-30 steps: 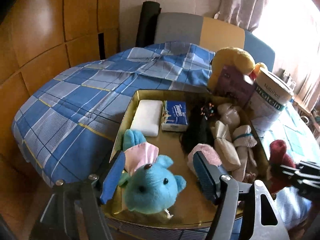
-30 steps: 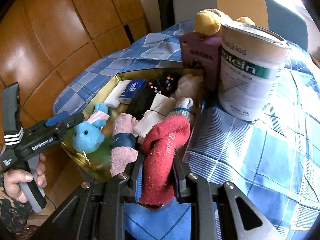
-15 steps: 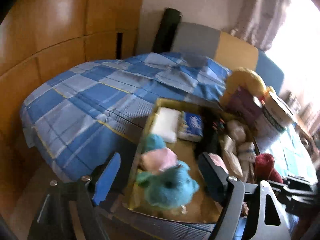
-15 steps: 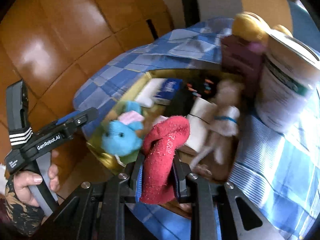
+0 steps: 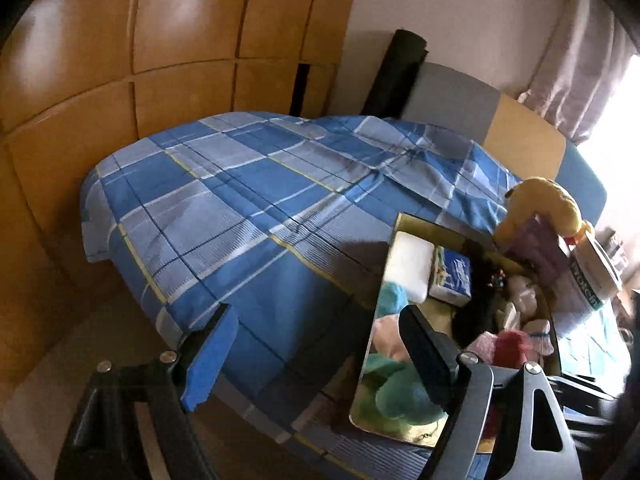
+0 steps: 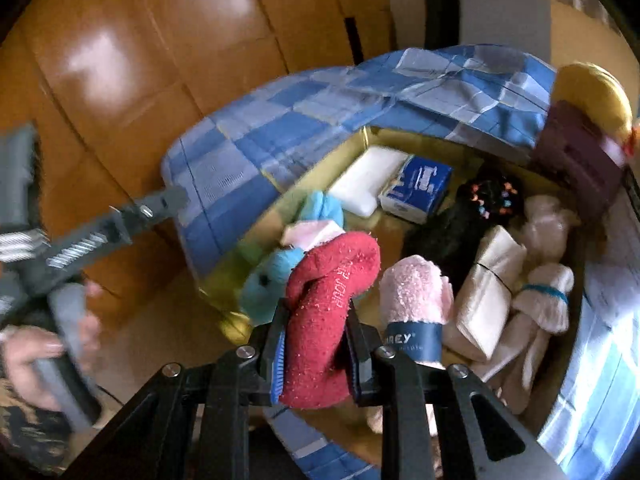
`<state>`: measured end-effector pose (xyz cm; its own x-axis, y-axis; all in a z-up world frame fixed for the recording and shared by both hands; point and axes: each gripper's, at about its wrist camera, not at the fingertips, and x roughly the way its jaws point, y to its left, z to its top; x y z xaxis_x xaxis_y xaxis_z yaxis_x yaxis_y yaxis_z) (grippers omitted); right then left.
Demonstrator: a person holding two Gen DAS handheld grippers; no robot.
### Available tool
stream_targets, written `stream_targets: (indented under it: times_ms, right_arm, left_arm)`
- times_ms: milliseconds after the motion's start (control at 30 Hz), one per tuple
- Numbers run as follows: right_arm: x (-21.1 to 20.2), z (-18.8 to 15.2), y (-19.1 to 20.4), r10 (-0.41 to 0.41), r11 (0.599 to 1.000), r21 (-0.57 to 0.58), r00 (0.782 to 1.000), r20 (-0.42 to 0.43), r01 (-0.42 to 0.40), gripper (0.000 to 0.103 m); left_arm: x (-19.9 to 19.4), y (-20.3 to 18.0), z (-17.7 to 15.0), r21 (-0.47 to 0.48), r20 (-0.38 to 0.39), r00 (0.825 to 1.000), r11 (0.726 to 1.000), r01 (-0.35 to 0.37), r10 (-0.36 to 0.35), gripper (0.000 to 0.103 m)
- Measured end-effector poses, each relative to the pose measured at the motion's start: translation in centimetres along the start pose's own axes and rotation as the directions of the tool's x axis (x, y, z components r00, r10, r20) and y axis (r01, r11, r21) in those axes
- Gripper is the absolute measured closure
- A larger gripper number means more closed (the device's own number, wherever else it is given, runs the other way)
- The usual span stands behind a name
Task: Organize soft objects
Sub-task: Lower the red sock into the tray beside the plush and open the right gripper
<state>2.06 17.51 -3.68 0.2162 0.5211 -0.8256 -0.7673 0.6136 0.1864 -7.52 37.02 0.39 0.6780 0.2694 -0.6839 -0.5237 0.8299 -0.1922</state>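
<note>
My right gripper (image 6: 316, 332) is shut on a red sock (image 6: 332, 304), held over the near part of a golden tray (image 6: 362, 138). In the tray lie a blue plush toy (image 6: 276, 276), a pink rolled sock (image 6: 412, 292), white rolled socks (image 6: 488, 292), a tissue pack (image 6: 416, 188) and a white pad (image 6: 368, 176). My left gripper (image 5: 316, 356) hangs over the blue checked cloth (image 5: 240, 208) to the left of the tray (image 5: 384, 280). Its jaws are opening, with nothing between them. The plush toy (image 5: 404, 396) lies partly behind its right finger.
A protein can (image 5: 592, 276), a purple box (image 5: 540, 240) and a yellow plush (image 5: 548, 200) stand behind the tray. A black beaded item (image 6: 488, 200) lies inside it. Wooden panels (image 5: 120, 60) and a chair back (image 5: 452, 100) close off the far side. A hand (image 6: 24, 356) holds the left gripper.
My left gripper has swung left, off the blue plush toy and over the cloth, and its jaws have widened. My right gripper has carried the red sock left, over the tray.
</note>
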Motion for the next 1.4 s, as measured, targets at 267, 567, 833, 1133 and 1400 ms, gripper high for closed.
stream_targets:
  times_ms: [267,567,833,1133,1400]
  right_arm:
    - [4.1,-1.4,-3.6,-0.042,0.994,0.096,0.994,-0.099,0.052,0.077]
    - [2.1,-2.0,-4.5,0.01,0.988,0.156,0.998,-0.066,0.0,0.067]
    - [-2.2,-2.7,-4.9,-0.096,0.979,0.186,0.994,0.054,0.084,0.067]
    - [0.7,-3.1,-6.4,-0.07,0.974,0.214,0.997,-0.017,0.072,0.067]
    - [-1.2,-3.7,-6.0,-0.096,0.972,0.22,0.995,0.035,0.086,0.067]
  left_arm:
    - [0.6,-1.3,-0.7,0.027,-0.026,0.999,0.999,0.027,-0.026,0.014]
    - [0.6,-2.7,-1.1,0.048,-0.035,0.999,0.998,0.034,-0.033,0.01]
    - [0.0,-4.4,-1.3,0.087,-0.013,0.999,0.996,0.037,-0.036,0.006]
    - [-1.2,-7.1,-1.2,0.142,0.028,0.998,0.988,0.055,-0.059,0.001]
    - [-1.4,-8.8,-1.7,0.178,0.021,0.998,0.982,0.056,-0.061,0.0]
